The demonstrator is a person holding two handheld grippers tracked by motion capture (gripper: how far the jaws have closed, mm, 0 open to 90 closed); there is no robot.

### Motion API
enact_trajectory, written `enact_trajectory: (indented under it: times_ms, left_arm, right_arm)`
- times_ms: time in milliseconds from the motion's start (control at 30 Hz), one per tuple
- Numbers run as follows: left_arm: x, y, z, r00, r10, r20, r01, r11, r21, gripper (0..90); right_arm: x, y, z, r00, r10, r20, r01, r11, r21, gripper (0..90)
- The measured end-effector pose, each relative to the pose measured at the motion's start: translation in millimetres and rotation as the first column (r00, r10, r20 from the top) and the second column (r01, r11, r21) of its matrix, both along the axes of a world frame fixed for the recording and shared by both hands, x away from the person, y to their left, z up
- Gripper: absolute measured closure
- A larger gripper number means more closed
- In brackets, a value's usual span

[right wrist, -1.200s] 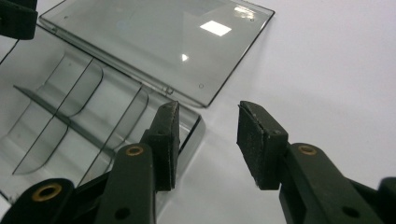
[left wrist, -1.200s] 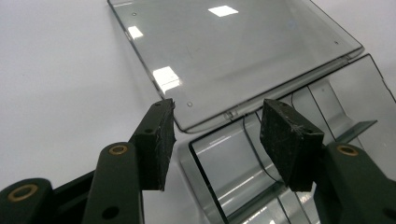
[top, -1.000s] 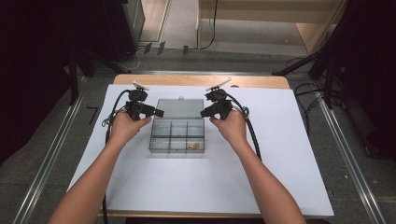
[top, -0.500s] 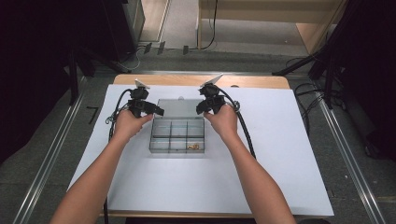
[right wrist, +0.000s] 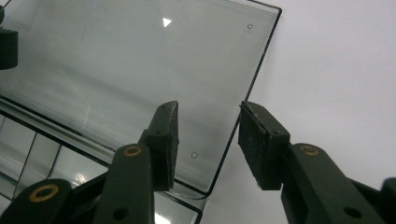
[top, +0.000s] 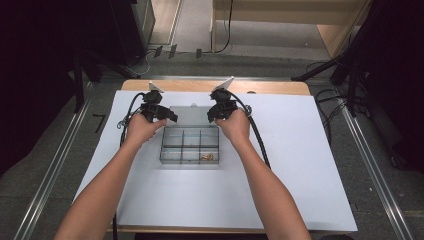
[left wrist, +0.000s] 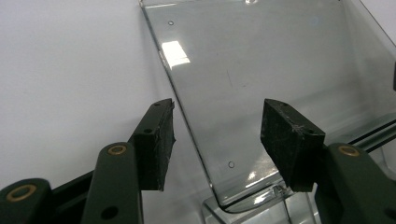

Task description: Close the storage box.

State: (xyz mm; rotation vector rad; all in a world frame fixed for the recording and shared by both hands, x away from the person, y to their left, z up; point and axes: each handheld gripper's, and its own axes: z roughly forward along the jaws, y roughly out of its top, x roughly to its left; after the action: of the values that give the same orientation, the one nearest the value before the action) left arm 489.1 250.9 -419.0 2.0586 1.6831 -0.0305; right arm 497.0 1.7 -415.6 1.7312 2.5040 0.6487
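Fingers (left wrist: pixel 154 140) parted astride lid (left wrist: pixel 261 74) side edges; lid flat, pointing away.

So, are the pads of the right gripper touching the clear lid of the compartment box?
Apart. In the right gripper view the pads straddle the side edge of the open clear lid, with white table visible between edge and outer pad.

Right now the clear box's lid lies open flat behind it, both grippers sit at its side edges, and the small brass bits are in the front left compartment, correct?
Not quite: the brass bits lie in the front right compartment of the clear box, as the high view shows. The lid and both grippers are as you say.
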Motion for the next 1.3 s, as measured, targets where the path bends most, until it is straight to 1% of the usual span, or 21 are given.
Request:
enact_trajectory:
  times_ms: [67, 133, 167, 267, 300, 333, 400, 467, 567, 667, 733, 800, 933, 967, 1033, 1067, 1100, 1167, 1200, 1300]
  left_arm:
    - [1.8, -0.4, -2.1, 0.9998, -0.004, -0.021, 0.004, 0.9998, -0.021, 41.4]
    - [2.3, -0.5, -2.5, 0.9998, -0.006, -0.020, 0.005, 0.9997, -0.022, 40.2]
    - [3.6, 0.1, -3.2, 0.9995, -0.003, -0.031, 0.002, 0.9994, -0.034, 40.1]
    - [4.8, -0.5, -3.7, 0.9994, -0.004, -0.034, 0.003, 0.9994, -0.033, 39.7]
    - [5.3, -2.8, -3.1, 0.9994, 0.002, -0.033, -0.003, 0.9998, -0.022, 38.9]
    - [5.4, -3.4, -2.7, 0.9994, 0.003, -0.034, -0.004, 0.9998, -0.018, 38.7]
    - [5.4, -3.2, -2.4, 0.9993, 0.007, -0.036, -0.007, 0.9997, -0.022, 38.8]
    - [6.0, -2.3, -3.2, 0.9987, 0.013, -0.049, -0.015, 0.9992, -0.038, 39.6]
    - [5.7, -2.2, -2.8, 0.9989, 0.008, -0.047, -0.010, 0.9993, -0.036, 39.6]
    - [5.6, -2.2, -2.4, 0.9988, 0.007, -0.049, -0.009, 0.9994, -0.033, 39.8]
    - [5.4, -2.5, -2.3, 0.9987, 0.010, -0.050, -0.011, 0.9994, -0.033, 39.9]
    - [5.2, -2.4, -2.1, 0.9987, 0.009, -0.049, -0.010, 0.9994, -0.032, 39.9]
    - [4.0, -3.6, -0.1, 0.9995, 0.003, -0.033, -0.004, 0.9998, -0.019, 40.0]
    - [4.0, -3.6, -0.1, 0.9995, 0.003, -0.033, -0.004, 0.9998, -0.019, 40.8]
    - [2.6, -4.3, 3.0, 1.0000, 0.005, -0.007, -0.005, 0.9999, -0.016, 42.3]
    - [2.1, -3.9, 3.9, 1.0000, 0.003, -0.004, -0.003, 0.9998, -0.019, 42.3]
    - [2.1, -3.9, 3.9, 1.0000, 0.003, -0.004, -0.003, 0.9998, -0.019, 42.3]
    - [0.4, -2.2, 7.8, 0.9999, -0.005, 0.015, 0.006, 0.9996, -0.027, 42.4]
    - [0.4, -2.2, 7.8, 0.9999, -0.005, 0.015, 0.006, 0.9996, -0.027, 42.4]
    - [-2.4, -1.0, 14.3, 0.9989, -0.003, 0.046, 0.005, 0.9991, -0.043, 42.5]
  right_arm:
    - [1.0, 2.1, -0.2, 1.0000, -0.004, 0.000, 0.004, 1.000, -0.006, 58.1]
    - [1.3, 2.7, -0.1, 1.0000, -0.009, -0.003, 0.009, 1.000, -0.007, 58.1]
    - [3.1, 1.6, -0.7, 0.9998, -0.014, -0.012, 0.014, 1.000, 0.001, 58.9]
    - [4.9, -0.2, -2.1, 0.9995, -0.025, -0.020, 0.025, 1.000, 0.016, 58.2]
    - [6.9, -1.3, -3.4, 0.9986, -0.040, -0.035, 0.041, 0.999, 0.030, 57.1]
    - [7.6, -1.5, -3.7, 0.9982, -0.043, -0.042, 0.044, 0.998, 0.034, 56.6]
    - [8.4, -1.4, -4.5, 0.9978, -0.050, -0.044, 0.052, 0.998, 0.041, 55.3]
    - [9.4, -2.3, -5.7, 0.9972, -0.054, -0.051, 0.057, 0.997, 0.052, 54.2]
    - [10.7, -4.0, -6.9, 0.9953, -0.068, -0.069, 0.073, 0.995, 0.070, 53.2]
    - [10.7, -3.9, -6.9, 0.9950, -0.068, -0.074, 0.073, 0.995, 0.073, 52.6]
    - [11.5, -5.6, -7.7, 0.9936, -0.072, -0.086, 0.079, 0.993, 0.085, 52.7]
    - [13.6, -8.1, -9.0, 0.9879, -0.091, -0.126, 0.105, 0.988, 0.110, 52.4]
    - [14.5, -11.0, -9.8, 0.9839, -0.097, -0.150, 0.118, 0.983, 0.138, 52.9]
    - [15.0, -12.1, -9.9, 0.9815, -0.100, -0.163, 0.126, 0.980, 0.155, 53.2]
    - [15.0, -12.8, -8.7, 0.9823, -0.096, -0.161, 0.122, 0.979, 0.164, 53.9]
    - [14.5, -12.3, -7.5, 0.9832, -0.096, -0.155, 0.121, 0.980, 0.160, 54.1]
    - [13.6, -11.7, -6.3, 0.9850, -0.093, -0.145, 0.116, 0.981, 0.154, 54.3]
    - [11.3, -10.5, -3.5, 0.9890, -0.085, -0.121, 0.102, 0.985, 0.140, 55.1]
    - [11.3, -10.5, -3.5, 0.9890, -0.085, -0.121, 0.102, 0.985, 0.140, 55.1]
    - [7.2, -10.0, 2.9, 0.9935, -0.080, -0.081, 0.091, 0.987, 0.136, 55.7]
